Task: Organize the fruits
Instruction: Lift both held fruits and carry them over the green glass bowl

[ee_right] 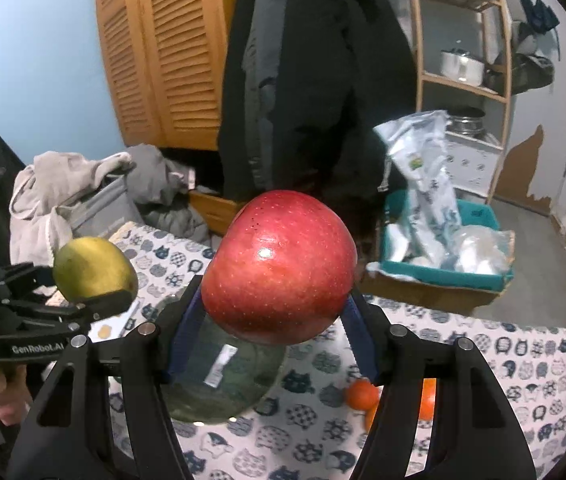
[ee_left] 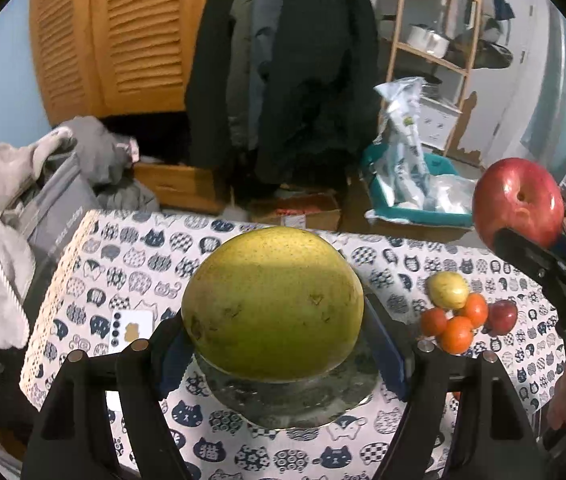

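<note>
Pomelo (ee_left: 272, 304) wedged in your left gripper (ee_left: 273, 344) over plate (ee_left: 295, 404): heavy, grip its widest girth | apple (ee_right: 279, 266) pinched in right gripper (ee_right: 267, 328), aloft: smooth, firm, squeeze gently | oranges (ee_left: 457, 320) far right.

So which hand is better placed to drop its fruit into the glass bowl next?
Left, probably. Its tongs hold the yellow-green fruit right over the bowl, while the right tongs carry the apple higher and off to the side.
</note>
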